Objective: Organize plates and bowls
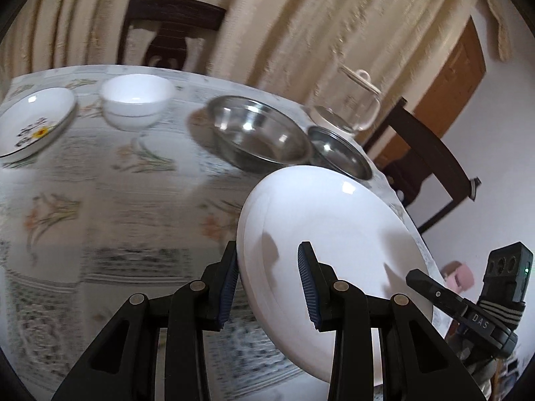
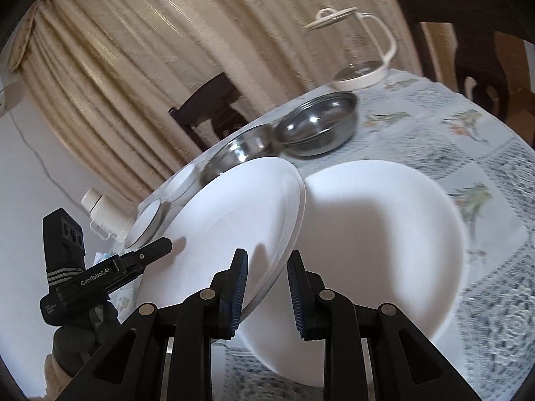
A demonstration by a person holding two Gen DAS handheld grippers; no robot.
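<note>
My left gripper [image 1: 269, 279] is spread around the near rim of a white plate [image 1: 334, 234]: one pad lies against the rim's outer edge, the other stands over the plate's face with a gap, so I cannot say it is pinching. The plate tilts up off the counter [image 1: 117, 217], its far edge higher than the near one.

My right gripper [image 2: 267, 282] is spread too, its pads either side of the same plate's [image 2: 240, 214] rim, without clearly touching it. Just right of that gripper a second white plate [image 2: 384, 234] lies flat on the counter [image 2: 485, 183], and the tilted plate's rim overlaps its left edge.

Ahead of my left gripper, beyond the plate, sit two steel bowls, a large one [image 1: 260, 133] and a small one [image 1: 337, 153], touching each other. A glass jug [image 1: 354, 103] with a white lid stands behind them. Far ahead to the left are two stacked white bowls [image 1: 137, 100] and a flowered dish [image 1: 33, 120], near each other but apart.

From my right gripper, the steel bowls [image 2: 314, 130] lie ahead past the plates, with the jug [image 2: 361, 53] beyond.
</note>
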